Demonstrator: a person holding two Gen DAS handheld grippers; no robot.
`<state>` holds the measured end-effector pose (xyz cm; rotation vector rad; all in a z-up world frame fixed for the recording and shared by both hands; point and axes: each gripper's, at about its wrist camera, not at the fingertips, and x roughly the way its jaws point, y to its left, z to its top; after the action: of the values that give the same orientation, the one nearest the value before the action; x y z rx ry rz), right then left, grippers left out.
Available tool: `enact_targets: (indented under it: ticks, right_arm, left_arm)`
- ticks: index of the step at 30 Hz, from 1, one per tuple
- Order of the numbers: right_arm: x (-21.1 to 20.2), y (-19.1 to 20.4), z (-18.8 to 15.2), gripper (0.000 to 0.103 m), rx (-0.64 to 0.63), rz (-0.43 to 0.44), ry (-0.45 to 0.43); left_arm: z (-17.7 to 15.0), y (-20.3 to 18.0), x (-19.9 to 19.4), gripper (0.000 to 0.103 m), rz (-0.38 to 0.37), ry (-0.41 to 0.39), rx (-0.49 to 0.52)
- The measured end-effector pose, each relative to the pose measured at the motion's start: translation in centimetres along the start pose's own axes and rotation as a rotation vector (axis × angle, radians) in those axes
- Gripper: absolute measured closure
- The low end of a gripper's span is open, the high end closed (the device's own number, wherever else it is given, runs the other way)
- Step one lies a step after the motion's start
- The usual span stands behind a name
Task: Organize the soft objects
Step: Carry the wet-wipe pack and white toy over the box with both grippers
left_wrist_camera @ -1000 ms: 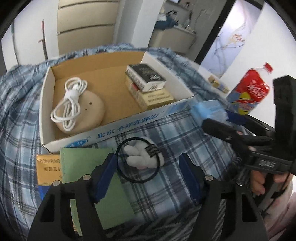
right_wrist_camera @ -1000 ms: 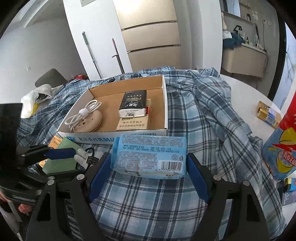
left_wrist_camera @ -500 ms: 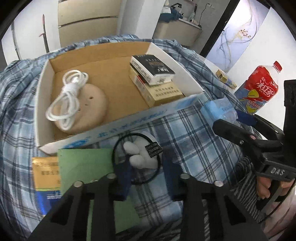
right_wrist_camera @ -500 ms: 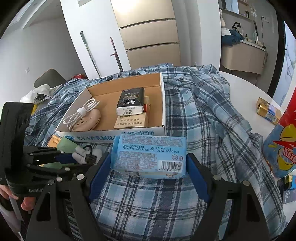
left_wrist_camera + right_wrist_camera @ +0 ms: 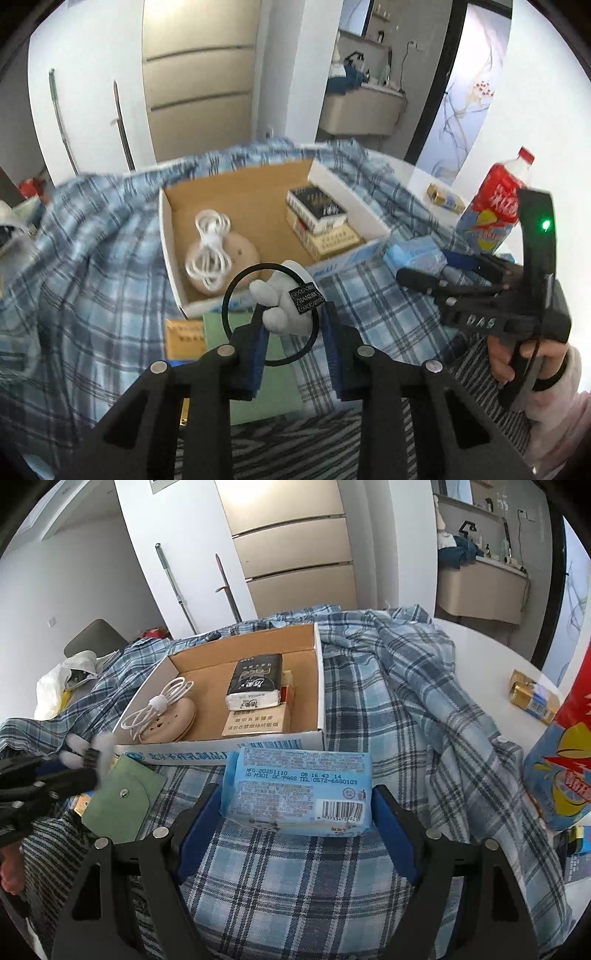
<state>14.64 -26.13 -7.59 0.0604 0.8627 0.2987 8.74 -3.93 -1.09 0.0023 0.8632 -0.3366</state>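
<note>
**Plaid cloth (image 5: pixel 369 709), two grips**

Left gripper (image 5: pixel 293 325) pinches a white plush hair tie (image 5: pixel 275 306), lifted clear of the cloth before the cardboard box (image 5: pixel 168 236). Right gripper (image 5: pixel 297 812) clamps a blue tissue pack (image 5: pixel 299 786) just before the box.

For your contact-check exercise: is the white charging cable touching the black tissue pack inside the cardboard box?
Apart. In the right wrist view, bare cardboard floor shows between the white charging cable, coiled on a beige round pad, and the black tissue pack.
</note>
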Motion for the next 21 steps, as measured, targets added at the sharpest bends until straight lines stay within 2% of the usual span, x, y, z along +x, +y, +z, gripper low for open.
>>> enact_targets:
  ticks: [6, 13, 18, 21]
  right_arm:
    - [-1.4, 1.3, 0.5, 0.023, -0.048, -0.045, -0.024]
    - [-2.8, 3.8, 3.5, 0.023, -0.129, 0.040, -0.046]
    - [-1.8, 5.9, 6.9, 0.023, -0.131, 0.102, -0.062]
    - [0.0, 7.0, 7.8, 0.023, -0.119, 0.137, -0.019]
  left_arm:
    - [2.7, 0.5, -2.1, 0.073, 0.013, -0.102, -0.022]
    - [6.7, 1.6, -3.1, 0.073, 0.080, -0.219, -0.020]
    - [8.6, 3.7, -3.2, 0.073, 0.161, -0.295, -0.083]
    - [8.3, 5.1, -3.1, 0.073, 0.122, -0.304, -0.132]
